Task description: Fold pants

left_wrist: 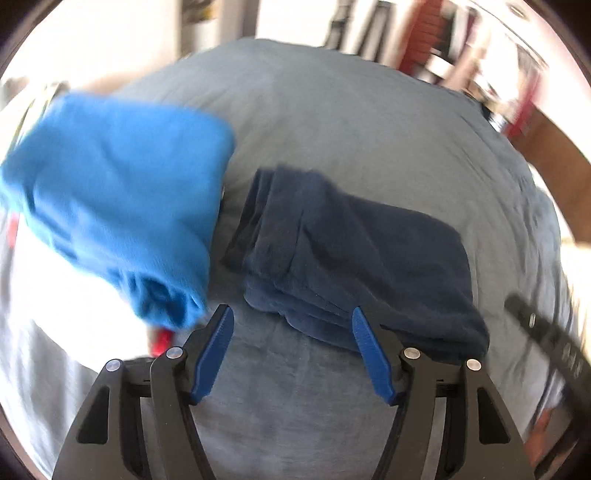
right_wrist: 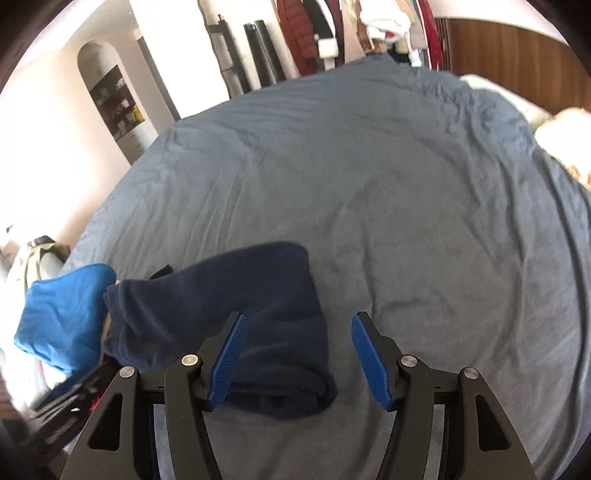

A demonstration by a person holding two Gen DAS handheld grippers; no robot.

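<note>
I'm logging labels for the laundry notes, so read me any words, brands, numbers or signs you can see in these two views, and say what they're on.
No text can be read in either view.
Navy pants: folded, no tag or print showing.
Bright blue garment: blurred, no print visible.
Items in the wall niche: too small and blurred to read.

On the bed [right_wrist: 369, 184] before me lie folded pants [right_wrist: 229, 325], a second folded garment [right_wrist: 62, 325] just to their left.

Bed: a wrinkled grey-blue sheet [right_wrist: 369, 177] is covering it.
Headboard: dark wood [right_wrist: 517, 55] is running along the far right.
Wall: an arched niche [right_wrist: 107, 99] is holding shelves.
Clothes: garments [right_wrist: 314, 33] are hanging beyond the bed.
Light: strong daylight is washing out the left.
</note>
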